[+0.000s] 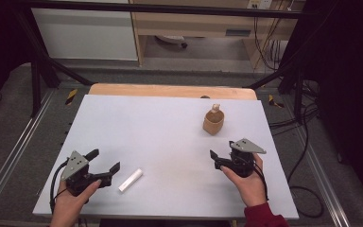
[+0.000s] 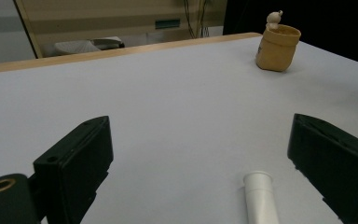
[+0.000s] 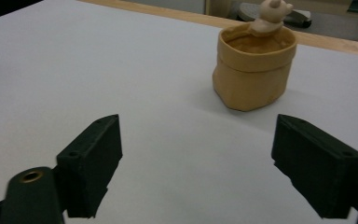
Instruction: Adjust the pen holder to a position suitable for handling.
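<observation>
A tan fabric pouch (image 1: 213, 123) (image 2: 278, 46) (image 3: 254, 74) stands upright at the far right of the white table top (image 1: 160, 127). A small pale figure (image 1: 215, 108) (image 3: 270, 16) pokes out of its rim. A white tube (image 1: 130, 180) (image 2: 261, 198) lies near the front edge, left of centre. My left gripper (image 1: 105, 160) (image 2: 200, 154) is open, its jaws wide apart, with the tube's end low between them and untouched. My right gripper (image 1: 221, 149) (image 3: 198, 158) is open too, empty, a short way in front of the pouch.
A wooden strip (image 1: 170, 91) runs along the table's far edge. Black frame posts (image 1: 35, 71) stand at the back corners. Cables (image 1: 302, 156) trail over the floor to the right. A pale cabinet (image 1: 85, 33) stands beyond the table.
</observation>
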{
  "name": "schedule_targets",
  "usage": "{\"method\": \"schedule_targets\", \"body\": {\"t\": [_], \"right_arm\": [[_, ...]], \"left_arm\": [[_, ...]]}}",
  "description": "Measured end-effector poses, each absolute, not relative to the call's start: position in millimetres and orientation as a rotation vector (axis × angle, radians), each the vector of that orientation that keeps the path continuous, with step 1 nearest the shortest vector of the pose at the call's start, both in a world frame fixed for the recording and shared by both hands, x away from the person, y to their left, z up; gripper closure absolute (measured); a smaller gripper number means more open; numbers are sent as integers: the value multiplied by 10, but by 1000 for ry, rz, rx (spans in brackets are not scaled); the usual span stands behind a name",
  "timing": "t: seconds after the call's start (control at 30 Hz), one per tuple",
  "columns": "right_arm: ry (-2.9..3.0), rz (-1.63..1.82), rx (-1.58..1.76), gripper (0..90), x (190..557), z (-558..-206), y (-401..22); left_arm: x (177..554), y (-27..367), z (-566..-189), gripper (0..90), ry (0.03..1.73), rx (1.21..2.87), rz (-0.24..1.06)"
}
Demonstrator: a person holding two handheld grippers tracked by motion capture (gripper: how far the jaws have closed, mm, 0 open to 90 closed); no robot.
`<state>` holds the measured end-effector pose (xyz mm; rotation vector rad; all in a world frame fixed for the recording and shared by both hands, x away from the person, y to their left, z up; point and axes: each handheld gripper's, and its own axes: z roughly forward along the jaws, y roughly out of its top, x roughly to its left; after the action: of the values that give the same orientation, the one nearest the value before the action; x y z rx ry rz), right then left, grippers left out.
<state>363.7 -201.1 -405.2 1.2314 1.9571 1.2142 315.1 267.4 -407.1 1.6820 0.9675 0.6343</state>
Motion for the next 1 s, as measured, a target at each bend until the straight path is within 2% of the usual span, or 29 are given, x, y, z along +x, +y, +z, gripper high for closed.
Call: {"method": "schedule_targets", "body": {"t": [0.27,0.53,0.77,1.0], "right_arm": [[1968,1185,1251,35,3479,-4145,-2211],[1994,1165,1285,31,3330,-4256,-2339],[2021,1133,1295,34,3346,-4322,-2341],[2029,1114,1290,33,3373,-4341,-2298]], "left_arm": [[3125,2670,-4065,68,963,1698,617],[3109,2585,-4107,82,945,1778,553],[3101,2421,-4205,83,915,1922,469],[3090,2317,-4259,75,889,1982,433]]}}
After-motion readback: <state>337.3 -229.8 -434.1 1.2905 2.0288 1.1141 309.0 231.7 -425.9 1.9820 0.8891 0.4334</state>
